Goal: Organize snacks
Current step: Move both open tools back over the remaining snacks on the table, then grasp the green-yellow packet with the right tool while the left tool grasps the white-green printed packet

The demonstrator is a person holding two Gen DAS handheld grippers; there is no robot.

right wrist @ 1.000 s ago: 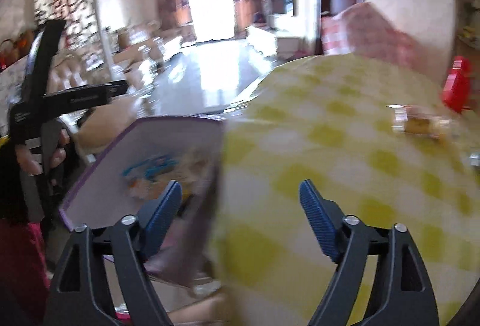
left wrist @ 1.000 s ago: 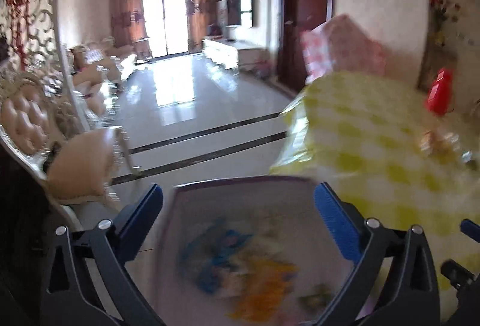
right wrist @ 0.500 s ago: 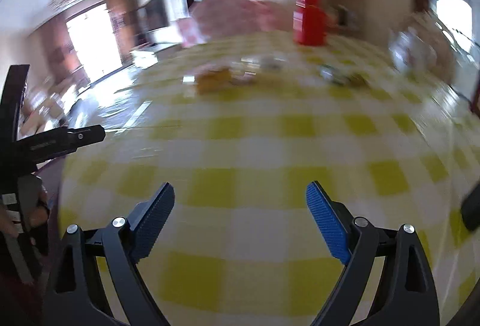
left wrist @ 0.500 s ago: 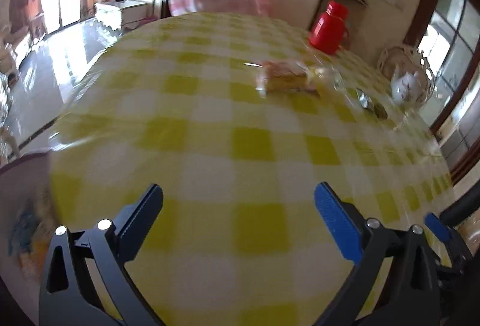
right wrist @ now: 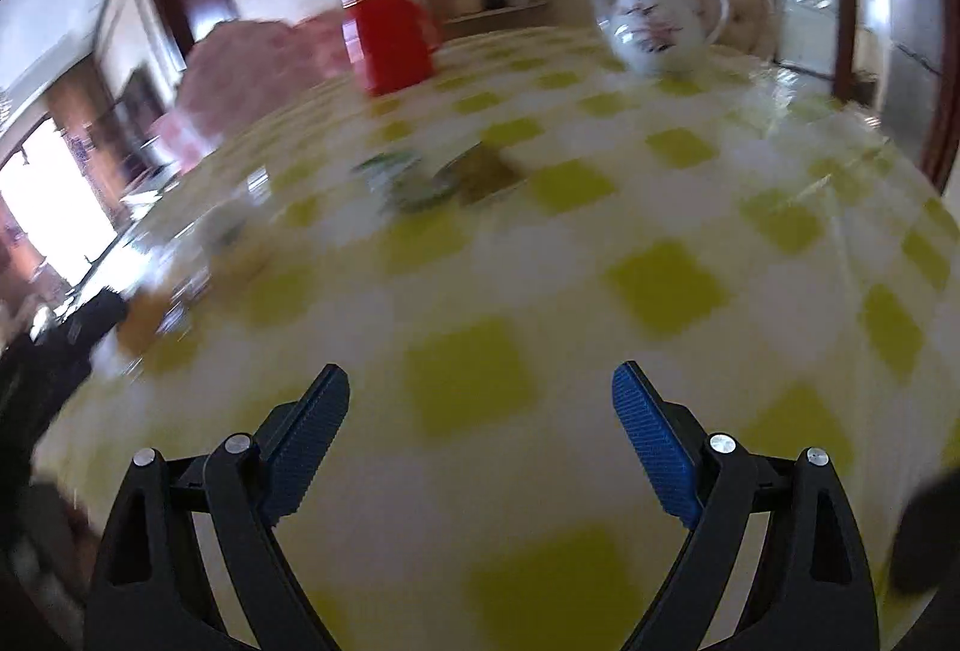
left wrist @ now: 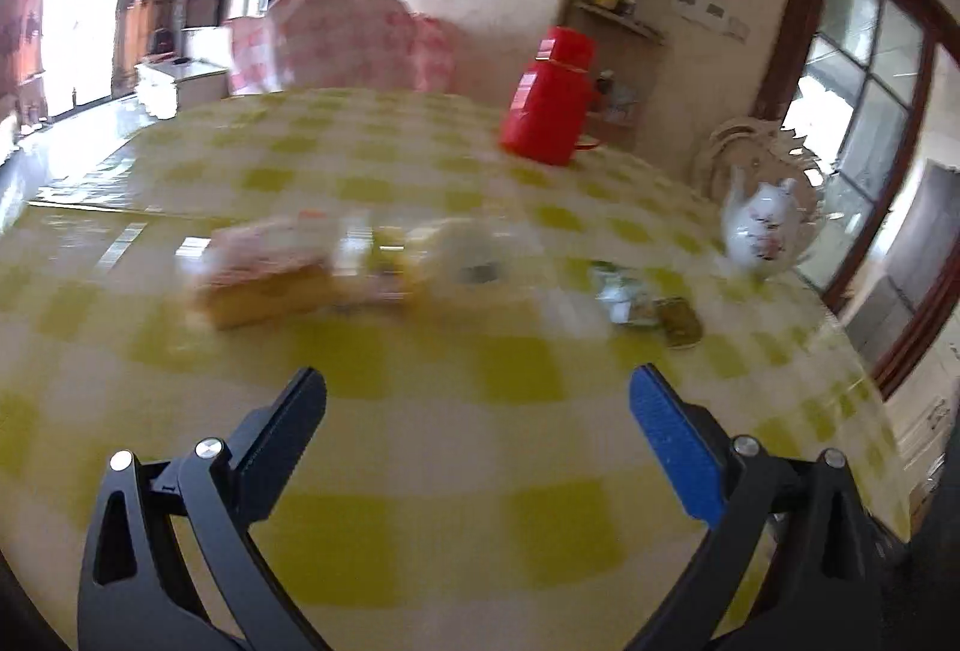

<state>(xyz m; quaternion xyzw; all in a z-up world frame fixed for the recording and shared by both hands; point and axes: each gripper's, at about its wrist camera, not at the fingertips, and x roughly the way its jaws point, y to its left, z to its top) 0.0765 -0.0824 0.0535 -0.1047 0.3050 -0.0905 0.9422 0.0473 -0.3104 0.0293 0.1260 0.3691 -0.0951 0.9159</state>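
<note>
Yellow-checked tablecloth (left wrist: 456,447) lies bare under your spread, empty left gripper (left wrist: 477,408) and right gripper (right wrist: 480,414), so slow down and approach the wrapped snacks (left wrist: 270,273) mid-table squarely.

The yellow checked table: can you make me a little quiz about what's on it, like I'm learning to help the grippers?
1. True or false: the left gripper holds a snack packet.
2. Which stands nearer the white teapot in the left wrist view: A) the red flask, B) the orange snack packet, C) the pink checked chair cover?
3. Fill in: the right gripper has its jaws ____ over the tablecloth.

Key: 1 false, its jaws are open with only cloth between them. 2 A. 3 open.
</note>
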